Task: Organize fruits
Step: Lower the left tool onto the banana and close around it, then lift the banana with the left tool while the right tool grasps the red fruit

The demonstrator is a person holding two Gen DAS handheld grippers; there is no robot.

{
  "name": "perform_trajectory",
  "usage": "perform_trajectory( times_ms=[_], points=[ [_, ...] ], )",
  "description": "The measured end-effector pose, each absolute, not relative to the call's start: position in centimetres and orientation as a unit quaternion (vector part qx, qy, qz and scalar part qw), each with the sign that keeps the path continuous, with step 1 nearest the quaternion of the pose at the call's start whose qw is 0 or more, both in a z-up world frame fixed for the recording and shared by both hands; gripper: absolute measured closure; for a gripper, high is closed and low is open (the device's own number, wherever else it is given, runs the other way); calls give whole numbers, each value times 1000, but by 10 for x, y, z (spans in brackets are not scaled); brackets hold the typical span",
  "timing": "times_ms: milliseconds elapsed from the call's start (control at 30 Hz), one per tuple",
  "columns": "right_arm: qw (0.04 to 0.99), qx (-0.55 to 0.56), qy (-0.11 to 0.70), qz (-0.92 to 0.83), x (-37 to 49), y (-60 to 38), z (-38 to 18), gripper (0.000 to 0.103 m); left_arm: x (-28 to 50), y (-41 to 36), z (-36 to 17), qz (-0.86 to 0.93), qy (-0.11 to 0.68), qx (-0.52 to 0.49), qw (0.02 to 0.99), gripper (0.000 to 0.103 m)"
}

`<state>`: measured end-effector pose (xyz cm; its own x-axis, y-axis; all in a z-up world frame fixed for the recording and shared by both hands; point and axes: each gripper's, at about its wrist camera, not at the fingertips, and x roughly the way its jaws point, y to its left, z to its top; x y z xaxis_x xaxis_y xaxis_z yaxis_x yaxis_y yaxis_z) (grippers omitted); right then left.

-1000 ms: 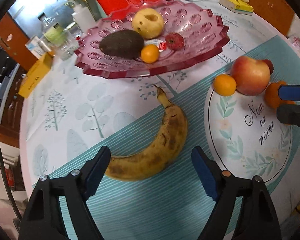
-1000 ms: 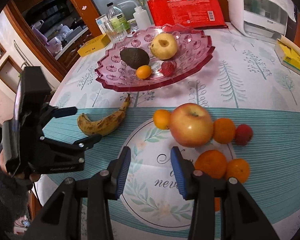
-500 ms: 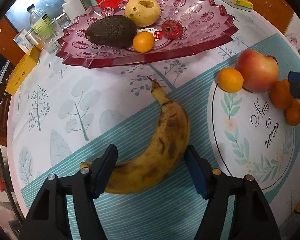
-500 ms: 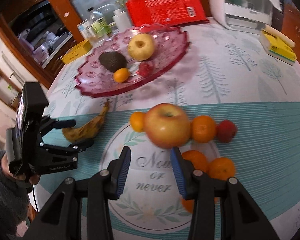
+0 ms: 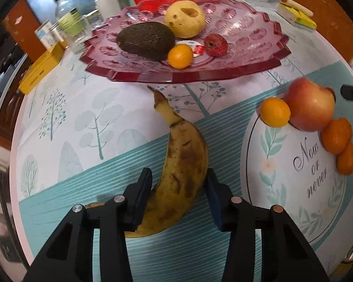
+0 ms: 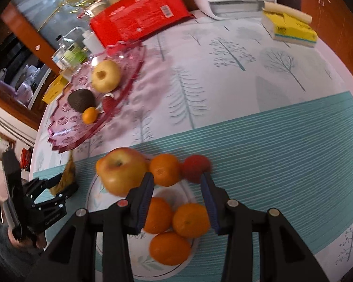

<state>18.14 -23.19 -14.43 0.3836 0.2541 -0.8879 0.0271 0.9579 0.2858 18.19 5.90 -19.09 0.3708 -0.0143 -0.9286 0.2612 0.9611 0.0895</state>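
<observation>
On the teal stripe of the counter [image 5: 101, 178], straddling the fat middle of the banana [image 5: 183, 176]: left tool [image 5: 178, 188], jaws just closing, pads hard against the peel. Stem aimed at the pink dish [image 5: 258, 68], presumably its destination; bare cloth between, raised rim to clear. Right tool [image 6: 176, 188] narrowly parted and empty, poised above the oranges [image 6: 190, 219] beside the apple [image 6: 121, 170]; tight quarters there.

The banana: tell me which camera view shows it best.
The left wrist view. There the banana lies whole and sharp on the tablecloth, between the fingers of the left gripper, which has just been closing on it. The right wrist view shows only a blurred stretch of it at the far left, partly behind that gripper.
</observation>
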Motion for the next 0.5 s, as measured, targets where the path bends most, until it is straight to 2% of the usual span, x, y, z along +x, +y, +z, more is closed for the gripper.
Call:
perform_trajectory(
  times_ms=[200, 500],
  points=[
    [810, 97, 571, 96, 190, -237, -159, 61, 171, 69, -178, -71, 558, 61, 824, 62],
    [797, -4, 582, 162, 195, -230, -169, 61, 159, 60, -179, -52, 566, 54, 821, 62]
  ],
)
